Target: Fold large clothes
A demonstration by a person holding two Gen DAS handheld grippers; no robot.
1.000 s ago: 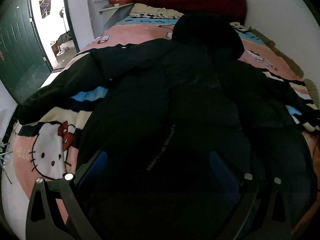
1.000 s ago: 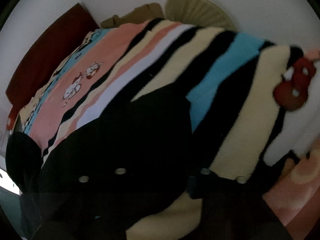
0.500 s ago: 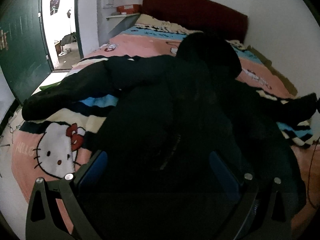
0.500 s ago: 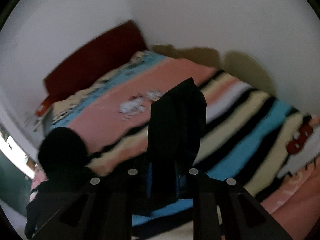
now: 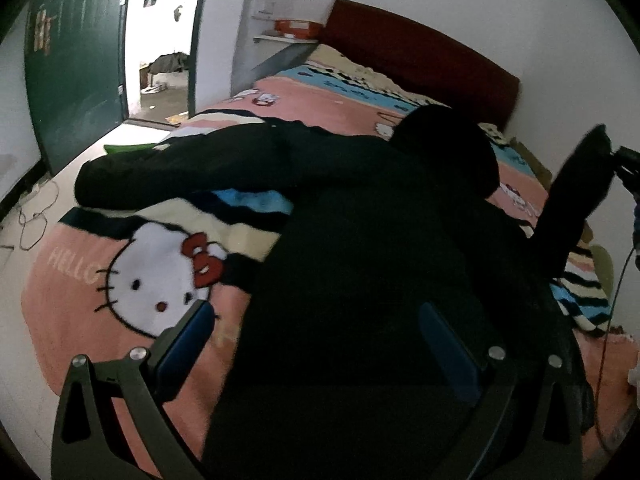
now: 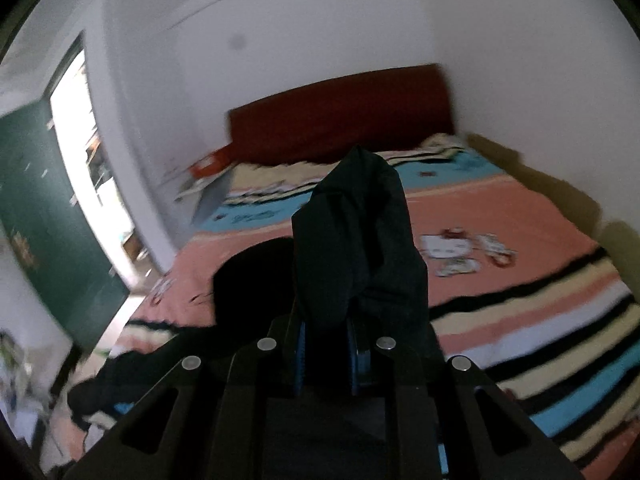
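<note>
A big black hooded puffer jacket [image 5: 360, 240] lies spread face up on the bed, its hood [image 5: 444, 148] toward the headboard. One sleeve [image 5: 192, 168] stretches flat to the left. My left gripper [image 5: 316, 320] hovers open over the jacket's lower body, a finger on each side of the dark fabric. The other sleeve [image 5: 576, 200] is raised off the bed at the right, where my right gripper [image 5: 622, 168] shows at the frame's edge. In the right wrist view the right gripper [image 6: 326, 344] is shut on that sleeve [image 6: 356, 240], whose cuff stands up above the pads.
The bed carries a pink, striped cartoon-cat blanket [image 5: 120, 280] and has a dark red headboard [image 5: 420, 64]. A white wall runs along the bed's right side. A green door [image 5: 76, 60] stands open at the left. A shelf holds an orange box [image 5: 296, 26], and a cable [image 5: 32, 220] lies on the floor.
The right gripper has closed on the right sleeve, lifted it high off the blanket and rolled toward the headboard. The left gripper has drifted sideways and slightly up, still open.
</note>
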